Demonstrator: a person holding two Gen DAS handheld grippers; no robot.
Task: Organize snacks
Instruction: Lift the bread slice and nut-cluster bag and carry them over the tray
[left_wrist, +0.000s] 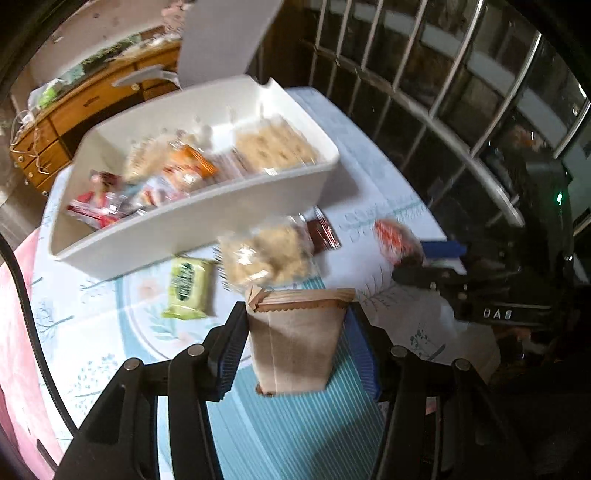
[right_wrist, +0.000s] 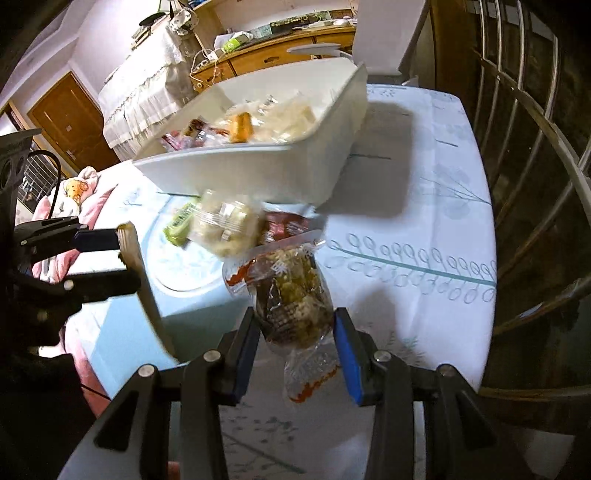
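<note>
Your left tongs (left_wrist: 297, 332) pinch a brown paper snack packet (left_wrist: 295, 339) upright between both blue pads, clear of the table (left_wrist: 369, 177). To their left, the tablecloth runs out to a pink bedcover (right_wrist: 92, 206). Just ahead and left of the tips lies a green wrapped snack (left_wrist: 188, 288). Straight ahead sits a clear bag of pale crackers (left_wrist: 266, 254), with a dark red sachet (left_wrist: 325, 232) beside it.

Beyond those stands the white bin (left_wrist: 207, 225), open-topped, holding mixed packets: red wrappers at its left end, an orange one mid-way, pale cracker packs at the right. Its near wall sits close behind the loose snacks.

Your right tongs (right_wrist: 297, 328) grip a clear bag of brownish-green snack (right_wrist: 295, 302), both pads pressed on it. To their right the cloth lies bare up to the table's edge. A metal window grille (right_wrist: 524, 155) stands past that edge.
</note>
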